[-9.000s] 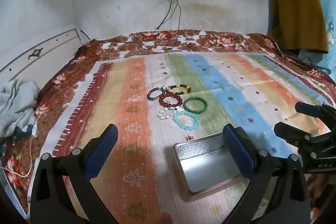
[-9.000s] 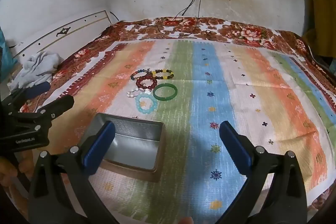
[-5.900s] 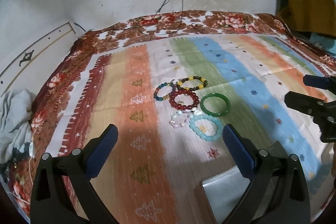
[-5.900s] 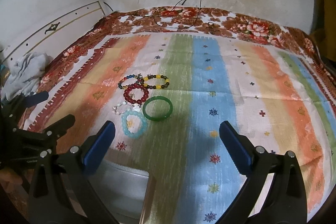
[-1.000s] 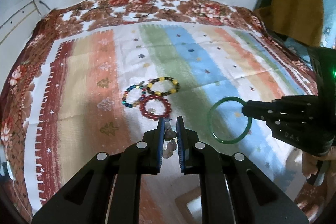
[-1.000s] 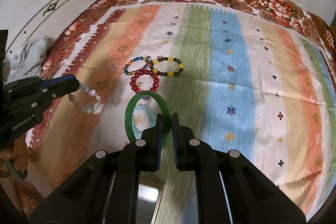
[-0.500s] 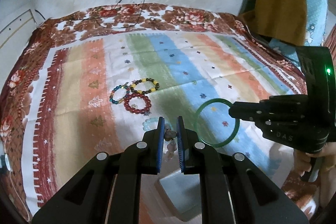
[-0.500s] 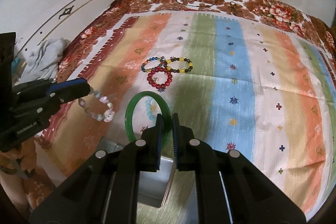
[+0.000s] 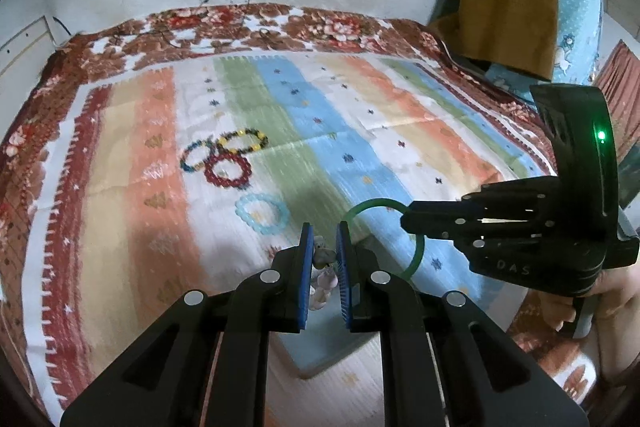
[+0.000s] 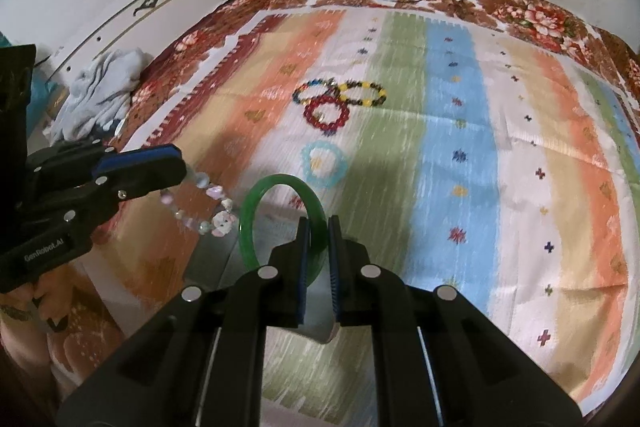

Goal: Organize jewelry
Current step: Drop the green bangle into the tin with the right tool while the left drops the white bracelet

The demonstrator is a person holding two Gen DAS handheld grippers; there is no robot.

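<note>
Carrying both: left tongs [image 9: 322, 251] pinch pale bead bracelet [image 10: 208, 211], right tongs [image 10: 318, 247] clamp jade bangle [image 10: 256, 203]; your bangle could slip, miss tin [image 9: 328, 351].

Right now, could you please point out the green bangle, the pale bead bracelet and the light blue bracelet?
green bangle [image 10: 276, 182]: right wrist view, top of its arc.
pale bead bracelet [image 10: 222, 220]: right wrist view, hanging charm bead.
light blue bracelet [image 9: 262, 214]: left wrist view, beaded ring.

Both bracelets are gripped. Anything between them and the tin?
Nothing visible. The green bangle in the right gripper and the pale bead bracelet in the left gripper hang in open air above the open tin. The other bracelets lie farther back on the blanket.
</note>
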